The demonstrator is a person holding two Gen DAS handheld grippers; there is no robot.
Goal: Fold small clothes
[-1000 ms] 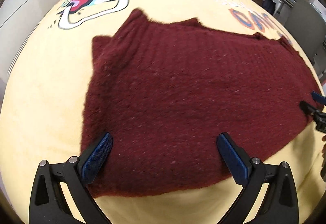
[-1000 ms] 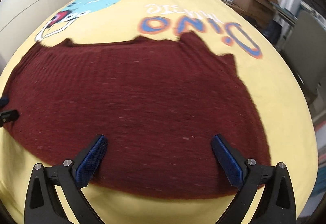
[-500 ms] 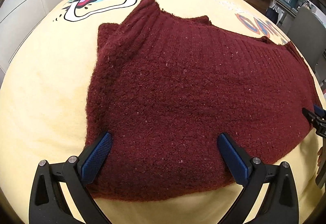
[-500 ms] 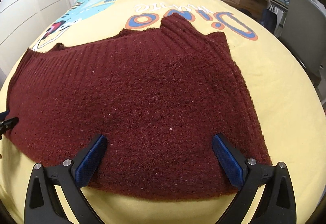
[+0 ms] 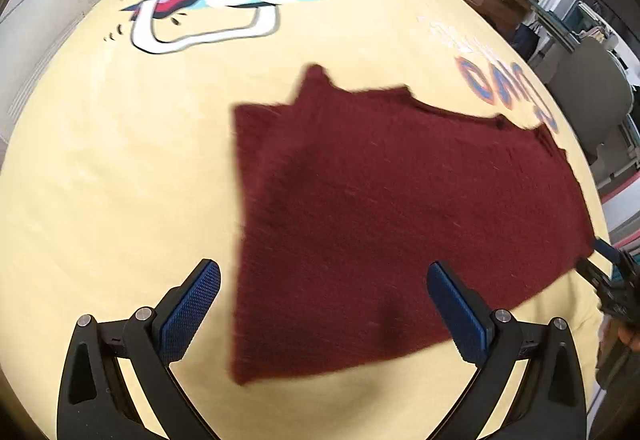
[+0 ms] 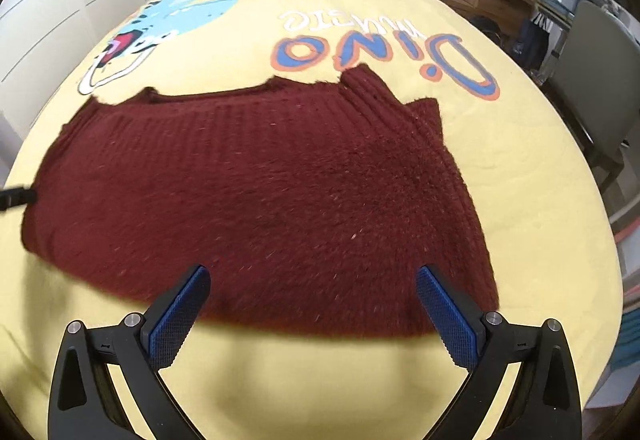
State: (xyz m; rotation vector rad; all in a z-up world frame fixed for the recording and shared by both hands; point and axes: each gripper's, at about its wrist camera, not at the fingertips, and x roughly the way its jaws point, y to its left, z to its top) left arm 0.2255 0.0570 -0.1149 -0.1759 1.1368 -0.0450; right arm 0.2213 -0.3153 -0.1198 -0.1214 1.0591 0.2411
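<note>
Both the left gripper (image 5: 323,303) and right gripper (image 6: 313,304) hover spread, empty, above the dark-red fuzzy knitted sweater (image 6: 256,196); a shallow pinch might snag only its top layer.

Silver screws are dotting the black plastic left gripper (image 5: 323,302) and right gripper (image 6: 313,303); textured blue pads (image 5: 191,310) are lining both.

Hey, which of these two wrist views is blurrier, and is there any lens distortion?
Left wrist view: the sweater and the dinosaur print are smeared by motion blur, though the left claw is crisp. Right wrist view: sharper, knit ribs visible, slight blur at the sweater's near hem. Both: fisheye bulging of the bedspread, dark corners.
</note>
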